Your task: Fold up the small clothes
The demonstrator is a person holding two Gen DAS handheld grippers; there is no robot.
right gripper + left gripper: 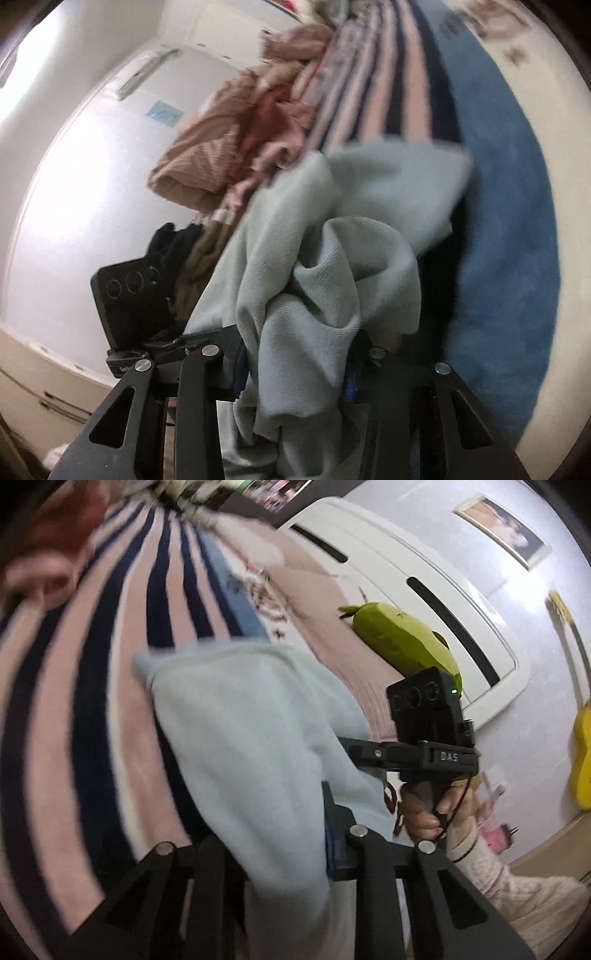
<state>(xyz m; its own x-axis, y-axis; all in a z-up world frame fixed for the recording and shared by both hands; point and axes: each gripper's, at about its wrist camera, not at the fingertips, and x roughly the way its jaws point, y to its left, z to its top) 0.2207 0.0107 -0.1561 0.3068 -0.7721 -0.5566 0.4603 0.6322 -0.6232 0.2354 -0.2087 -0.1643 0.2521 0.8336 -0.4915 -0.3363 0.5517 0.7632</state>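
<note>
A pale blue garment (251,738) hangs bunched between both grippers, lifted over a striped pink and navy blanket (92,657). My left gripper (273,834) is shut on the garment's cloth, which covers its fingers. My right gripper (299,354) is shut on the same garment (332,258), the cloth draping over its fingers. In the left wrist view the right gripper's body (428,738) and the hand holding it show close to the right. In the right wrist view the left gripper's body (136,299) shows at the left.
A heap of pink, tan and red clothes (251,122) lies on the blanket further off. A blue blanket (506,221) lies at the right. A green plush toy (402,638) rests by a white headboard (424,572). A yellow guitar (583,753) leans on the wall.
</note>
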